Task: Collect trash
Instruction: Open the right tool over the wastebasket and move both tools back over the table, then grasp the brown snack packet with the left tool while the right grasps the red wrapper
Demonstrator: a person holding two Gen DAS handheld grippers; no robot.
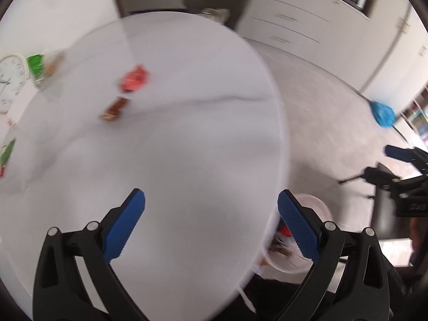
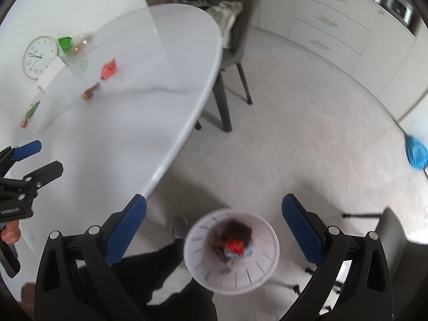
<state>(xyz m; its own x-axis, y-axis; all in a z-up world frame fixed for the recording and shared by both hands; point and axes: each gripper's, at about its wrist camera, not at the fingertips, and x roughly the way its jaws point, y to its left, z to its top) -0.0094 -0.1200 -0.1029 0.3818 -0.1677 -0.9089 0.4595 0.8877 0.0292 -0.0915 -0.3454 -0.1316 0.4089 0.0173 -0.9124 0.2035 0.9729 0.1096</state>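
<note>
A white slotted waste bin [image 2: 232, 251] stands on the floor beside the table, with red and dark wrappers inside; it also peeks past the table edge as the bin [image 1: 315, 214]. My right gripper [image 2: 214, 227] hangs above it, open, nothing between its fingers. My left gripper [image 1: 211, 222] is open and empty over the white table [image 1: 187, 133]; it also shows at the left edge, the left gripper [image 2: 40, 157]. On the table lie a red wrapper [image 1: 135, 78], a brown wrapper [image 1: 113, 110] and green wrappers [image 1: 36, 62]. The red wrapper [image 2: 109, 69] and brown wrapper [image 2: 91, 91] also show in the right wrist view.
A white wall clock [image 2: 40, 56] lies flat at the table's far left beside a white box [image 2: 50, 76]. A grey chair [image 2: 235, 40] stands at the far table end. A blue mop head [image 2: 416, 151] rests on the floor. A person's dark trouser leg [image 2: 160, 267] is beside the bin.
</note>
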